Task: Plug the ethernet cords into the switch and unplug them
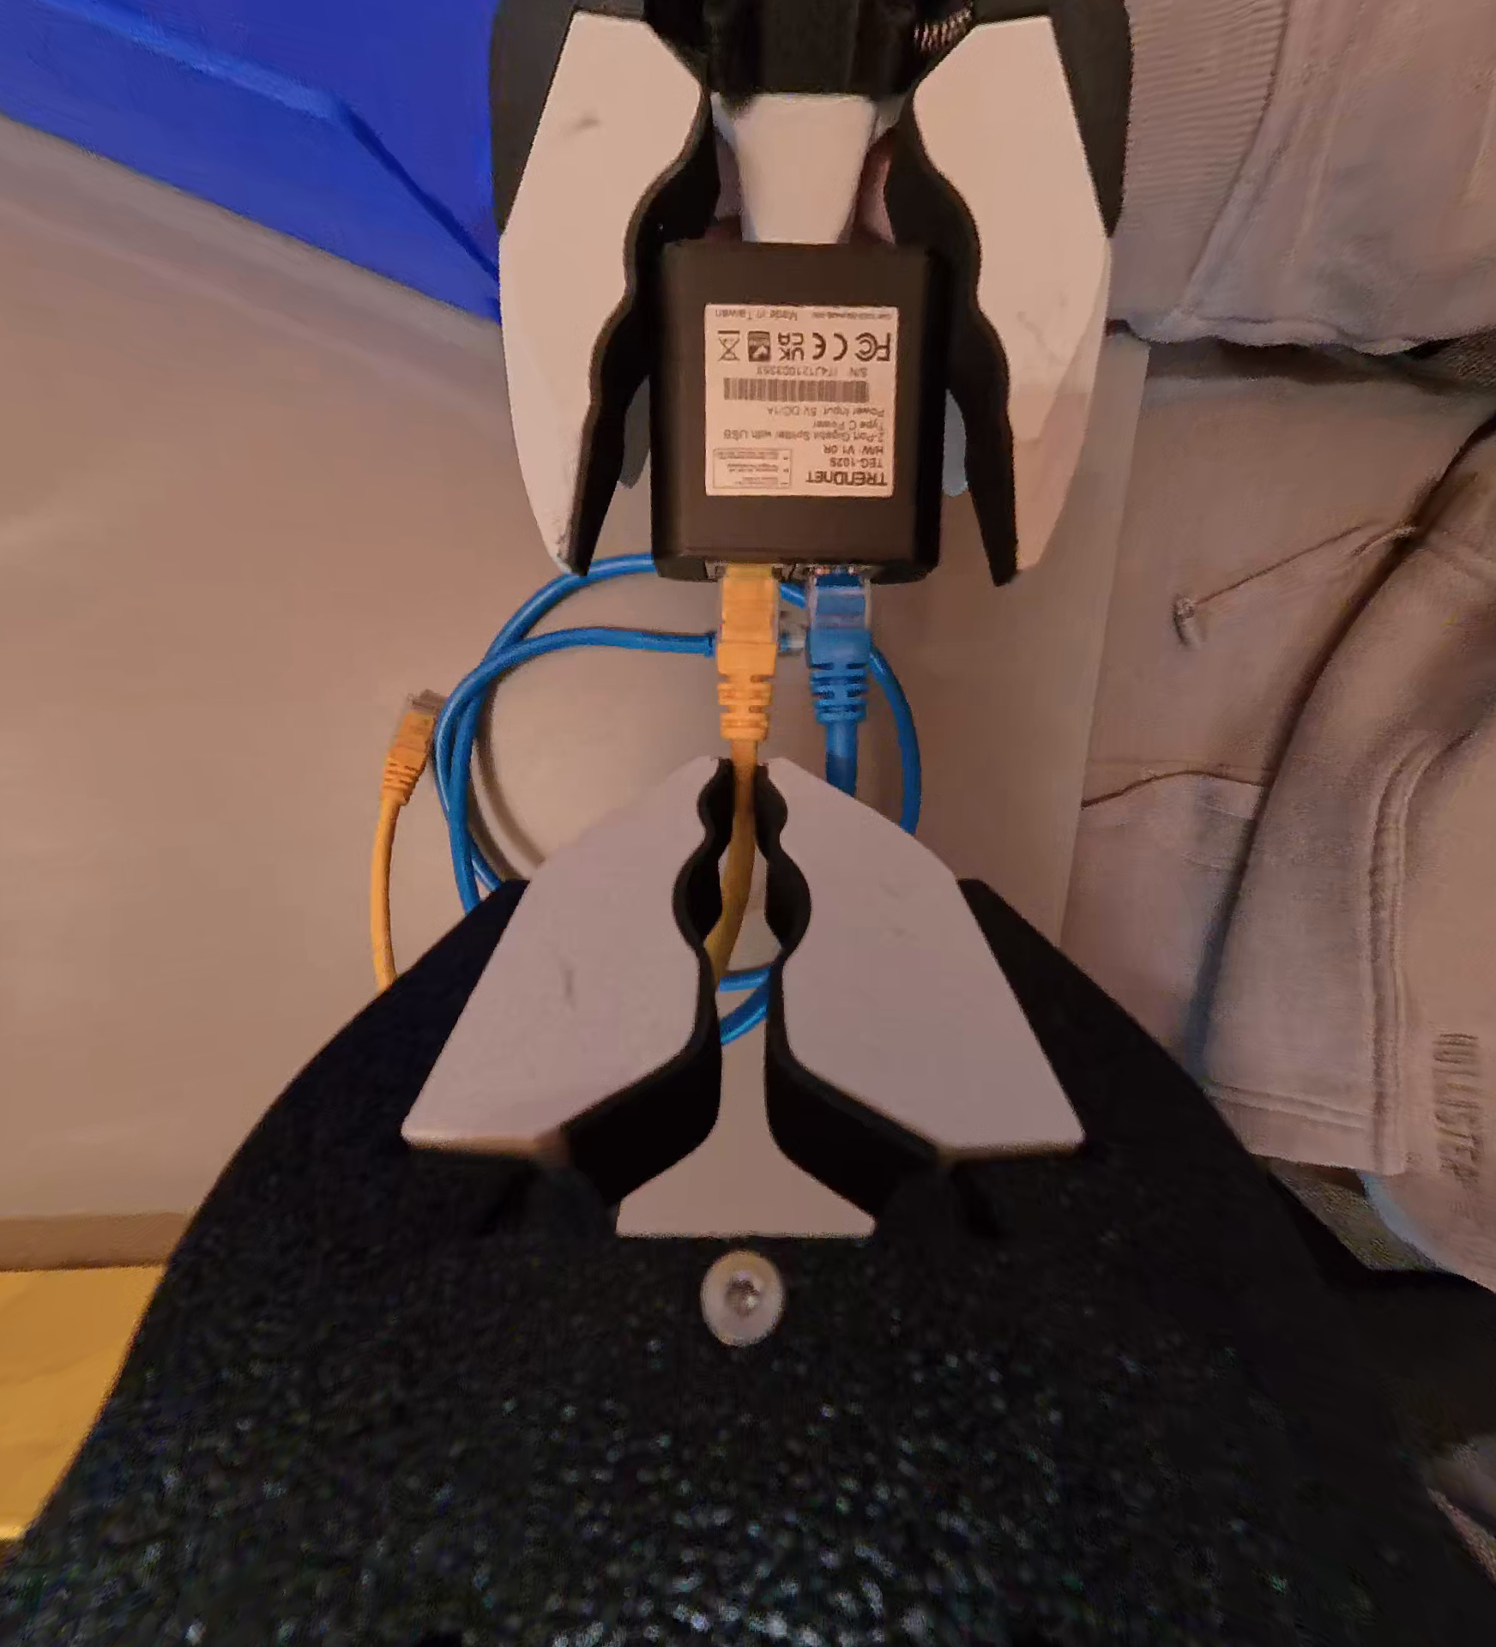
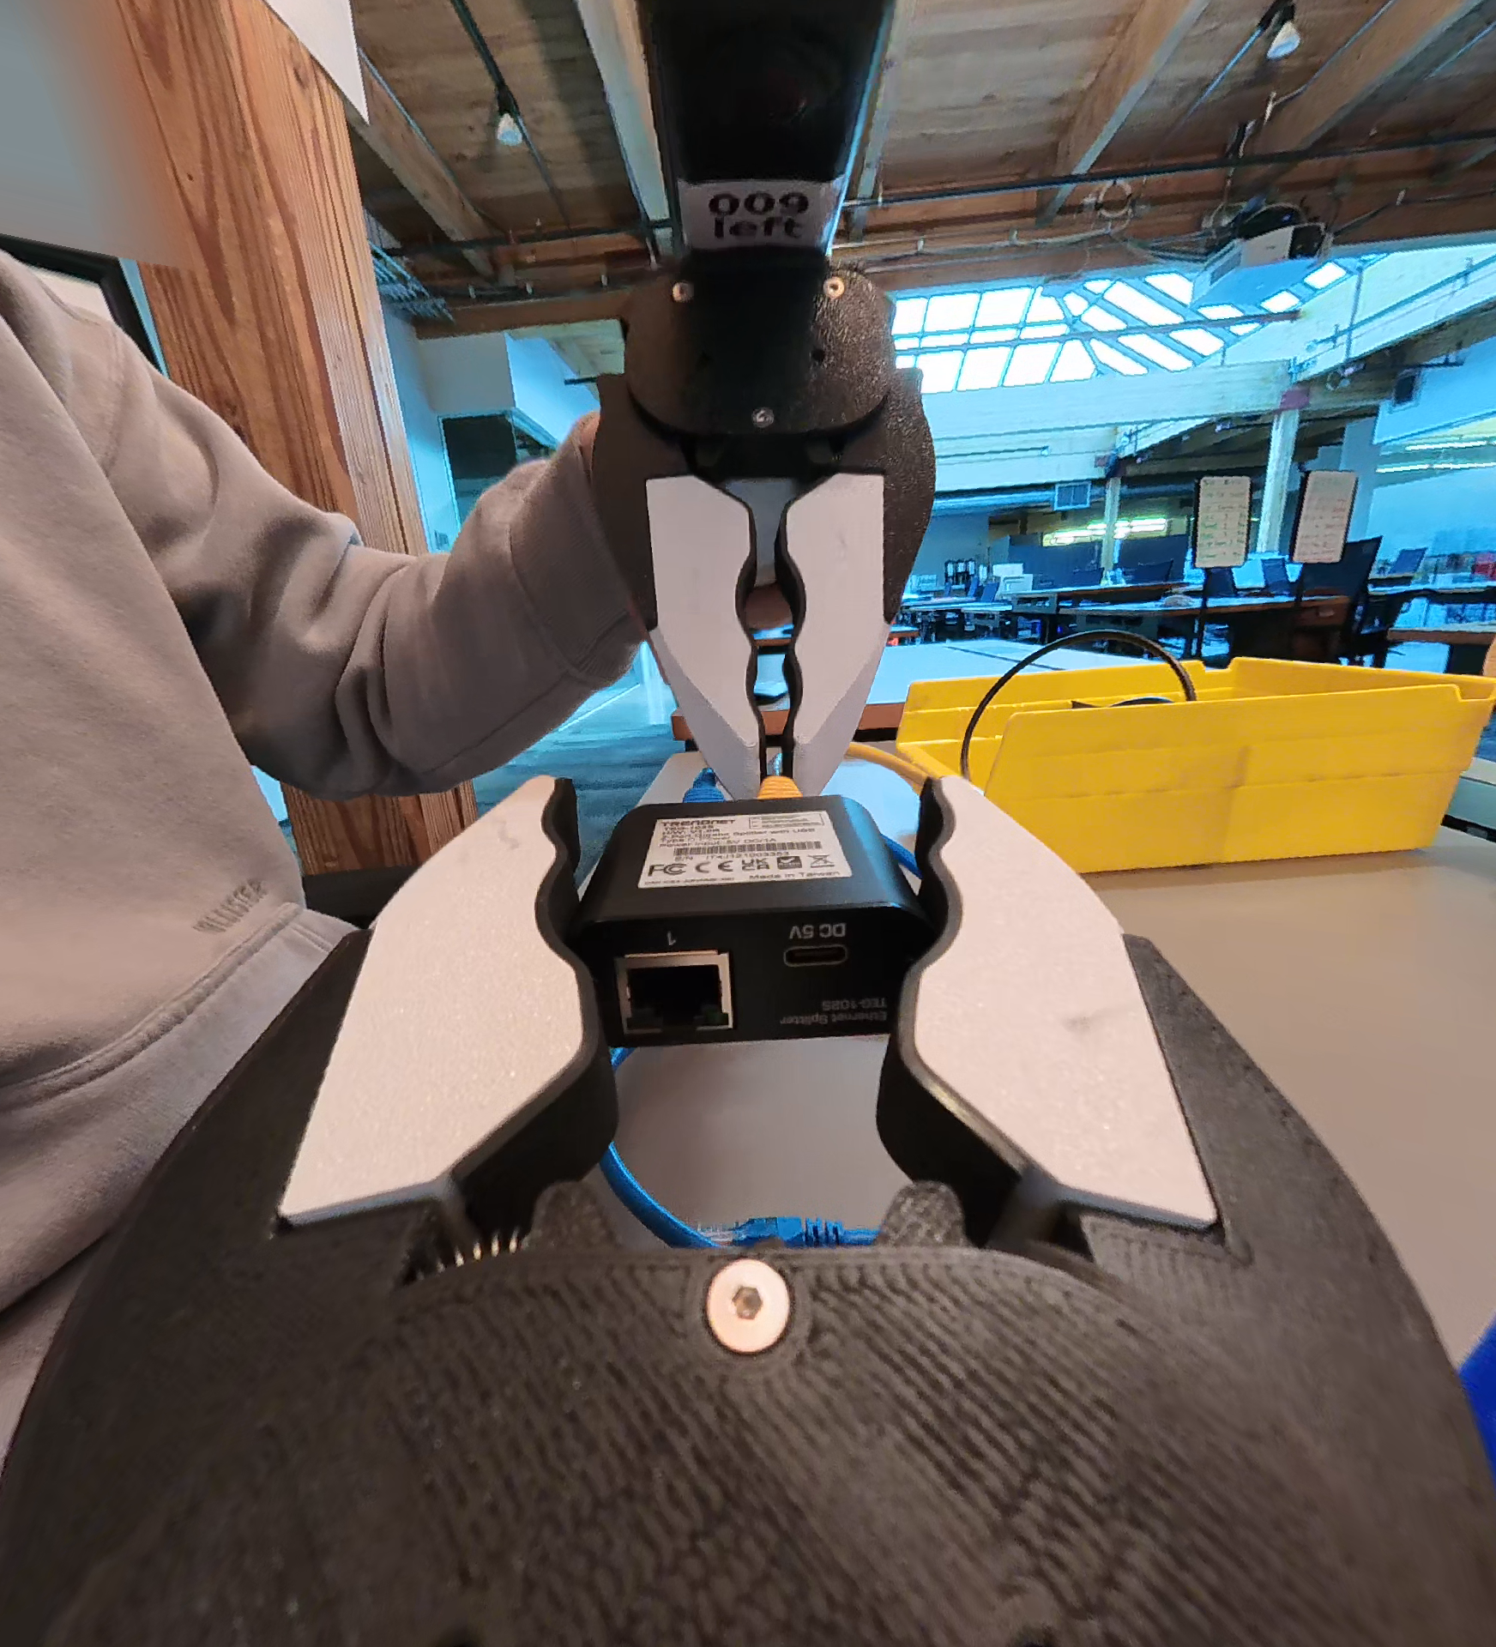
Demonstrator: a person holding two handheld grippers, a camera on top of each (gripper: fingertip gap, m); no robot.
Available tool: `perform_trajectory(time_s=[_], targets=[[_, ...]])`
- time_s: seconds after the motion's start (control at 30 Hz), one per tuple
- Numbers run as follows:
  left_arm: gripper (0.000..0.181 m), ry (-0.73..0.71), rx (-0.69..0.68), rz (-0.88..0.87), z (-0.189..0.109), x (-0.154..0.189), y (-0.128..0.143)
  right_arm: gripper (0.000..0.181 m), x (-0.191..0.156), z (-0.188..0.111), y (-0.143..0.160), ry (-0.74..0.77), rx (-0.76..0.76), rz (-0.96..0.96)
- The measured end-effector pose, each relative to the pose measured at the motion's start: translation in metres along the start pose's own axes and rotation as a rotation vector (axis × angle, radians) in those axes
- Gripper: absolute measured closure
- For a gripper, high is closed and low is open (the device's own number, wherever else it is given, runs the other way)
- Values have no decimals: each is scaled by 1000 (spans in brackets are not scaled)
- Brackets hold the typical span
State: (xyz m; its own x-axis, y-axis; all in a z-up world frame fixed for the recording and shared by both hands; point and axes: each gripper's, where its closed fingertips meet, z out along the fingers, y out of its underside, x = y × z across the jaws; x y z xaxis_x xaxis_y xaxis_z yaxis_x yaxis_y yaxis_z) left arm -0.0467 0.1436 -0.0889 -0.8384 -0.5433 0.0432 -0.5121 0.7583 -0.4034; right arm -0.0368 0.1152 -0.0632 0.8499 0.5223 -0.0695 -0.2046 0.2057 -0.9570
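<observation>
The small black switch (image 1: 802, 267) (image 2: 749, 936) is held above the table, label side up, between the fingers of my right gripper (image 2: 746, 802), which also shows at the top of the left wrist view (image 1: 789, 566). A yellow ethernet plug (image 1: 744, 659) (image 2: 777, 786) sits in one port and a blue plug (image 1: 838, 659) in the port beside it. My left gripper (image 1: 744, 771) (image 2: 776, 775) is shut on the yellow cord just behind its plug. The port on the switch's near side (image 2: 676, 991) is empty.
The cords' loose ends, yellow (image 1: 406, 749) and blue (image 2: 807, 1234), and the blue coil (image 1: 468, 713) lie on the grey table (image 2: 1350, 980). A yellow bin (image 2: 1172, 775) stands at the right. A person's grey sleeve (image 2: 326, 606) and a wooden post (image 2: 281, 356) are on the left. Spacing between my two grippers at the tips: around 4 centimetres.
</observation>
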Motion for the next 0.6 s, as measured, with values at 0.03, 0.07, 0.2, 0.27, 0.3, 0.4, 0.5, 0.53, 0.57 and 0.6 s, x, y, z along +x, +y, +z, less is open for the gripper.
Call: perform_trajectory(time_s=[0.03, 0.07, 0.2, 0.27, 0.3, 0.4, 0.5, 0.53, 0.57, 0.6], targets=[[177, -2, 19, 14, 0, -2, -1, 107, 1, 0, 0, 7, 0, 0], [178, -6, 42, 27, 1, -3, -3, 107, 2, -1, -1, 13, 7, 3], [178, -1, 124, 49, 6, -5, -9, 107, 3, -3, -4, 22, 29, 7], [178, -27, 94, 73, 10, -6, -5, 107, 3, -1, -1, 20, 12, 6], [178, -39, 82, 86, 11, -6, -3, 107, 3, -1, -1, 18, 8, 8], [178, -51, 119, 80, 11, -5, -2, 107, 2, 1, 1, 17, -5, 0], [177, -41, 218, 50, 8, -4, -2, 107, 2, 2, 3, 17, -21, 4], [177, -60, 230, 37, 8, -6, 0, 107, 4, 4, 5, 29, -37, 0], [169, -114, 235, 12, 6, -12, 3, 107, 4, 5, 5, 40, -42, -8], [154, -199, 244, -15, 1, -21, 6, 107, 6, 5, 4, 53, -33, -13]])
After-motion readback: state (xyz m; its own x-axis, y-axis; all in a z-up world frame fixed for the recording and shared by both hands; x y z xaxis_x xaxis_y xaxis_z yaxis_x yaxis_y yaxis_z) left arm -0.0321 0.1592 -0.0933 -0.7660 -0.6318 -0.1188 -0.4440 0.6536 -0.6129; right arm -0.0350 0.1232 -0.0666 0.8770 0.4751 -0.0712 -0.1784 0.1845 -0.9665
